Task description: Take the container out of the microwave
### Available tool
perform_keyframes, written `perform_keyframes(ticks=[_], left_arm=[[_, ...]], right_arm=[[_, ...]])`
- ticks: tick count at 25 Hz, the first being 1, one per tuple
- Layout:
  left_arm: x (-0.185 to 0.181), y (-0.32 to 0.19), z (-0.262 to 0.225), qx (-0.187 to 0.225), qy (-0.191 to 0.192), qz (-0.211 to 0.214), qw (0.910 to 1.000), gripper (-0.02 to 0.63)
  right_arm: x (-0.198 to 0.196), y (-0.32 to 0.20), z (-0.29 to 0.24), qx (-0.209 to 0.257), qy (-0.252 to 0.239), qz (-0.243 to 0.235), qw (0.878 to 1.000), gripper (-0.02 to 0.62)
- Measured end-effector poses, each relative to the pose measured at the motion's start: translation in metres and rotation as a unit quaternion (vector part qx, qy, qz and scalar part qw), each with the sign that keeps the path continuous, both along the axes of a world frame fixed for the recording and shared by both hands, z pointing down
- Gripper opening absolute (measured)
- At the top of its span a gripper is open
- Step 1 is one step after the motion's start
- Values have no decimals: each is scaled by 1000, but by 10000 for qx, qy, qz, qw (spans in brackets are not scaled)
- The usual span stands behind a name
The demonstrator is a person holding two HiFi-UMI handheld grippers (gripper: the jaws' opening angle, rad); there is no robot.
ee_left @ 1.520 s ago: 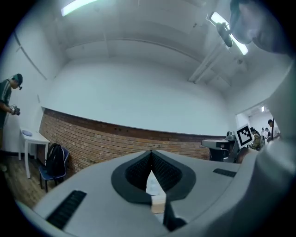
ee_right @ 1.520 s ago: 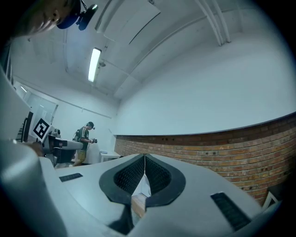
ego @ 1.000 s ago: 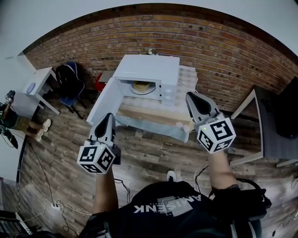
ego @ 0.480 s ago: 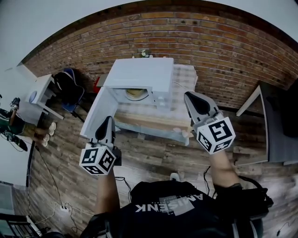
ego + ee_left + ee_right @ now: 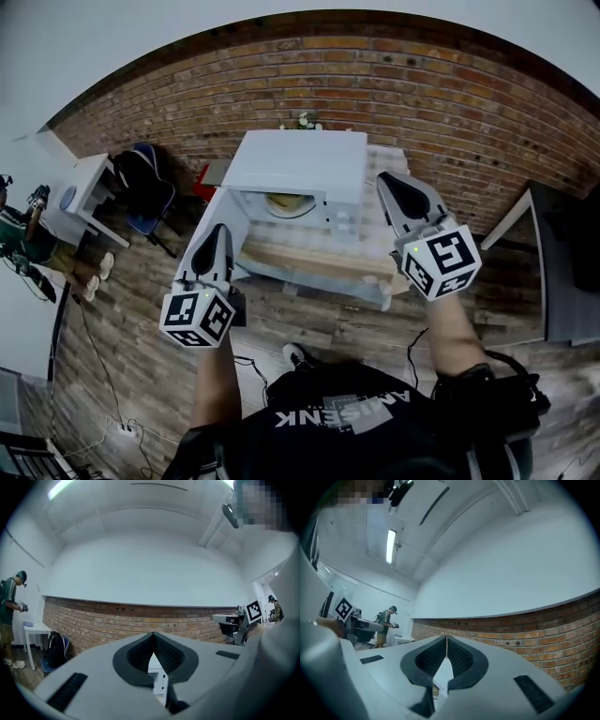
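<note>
Nearest, the person's torso is cut off by the head view's lower edge. The left hand-held gripper (image 5: 219,234) is seen clenched on nothing, and the right hand-held gripper (image 5: 385,182) is likewise clenched and empty. Both are held short of the bench (image 5: 378,157). The microwave (image 5: 300,159) is set on the bench, its door (image 5: 236,220) swung open toward the left hand-held gripper. The container (image 5: 287,201) is kept inside the cavity, shown only partly as a pale yellow shape under the roof. Open floor (image 5: 309,319) is left before the bench. A chair (image 5: 141,183) and a small white table (image 5: 86,183) are placed well left. A dark table (image 5: 562,272) is cut off at the right. A brick wall (image 5: 422,84) is seen behind.
</note>
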State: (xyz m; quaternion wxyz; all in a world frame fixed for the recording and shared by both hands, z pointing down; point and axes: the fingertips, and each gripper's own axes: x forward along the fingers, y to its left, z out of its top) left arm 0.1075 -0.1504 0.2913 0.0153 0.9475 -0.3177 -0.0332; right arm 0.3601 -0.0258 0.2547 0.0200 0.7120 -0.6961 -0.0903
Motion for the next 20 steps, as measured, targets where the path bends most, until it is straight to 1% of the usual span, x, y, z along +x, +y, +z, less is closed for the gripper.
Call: perform_keyframes(ticks=[4,6,11,17,20], left_arm=[[-17,-41,-11,95,66,-59,9999,12],[-24,-59,-15,129,92,-20,9999,12],[-38,-97,-12,141,63,121,9998,12],[-53,-141,2,-37,130,223,9997,12],[-56,-159,4,32,126,334,9994,14]], right_arm=[[-4,-30,-23,155,116,187,9996,41],[-8,-48,-30,216,151,261,9993,43],[-22,-90,-23,51,162,334,9993,43],[-48,-137,-18,-54,352,344,9988,43],[-56,-158,-16,-108,417,370,9984,43]])
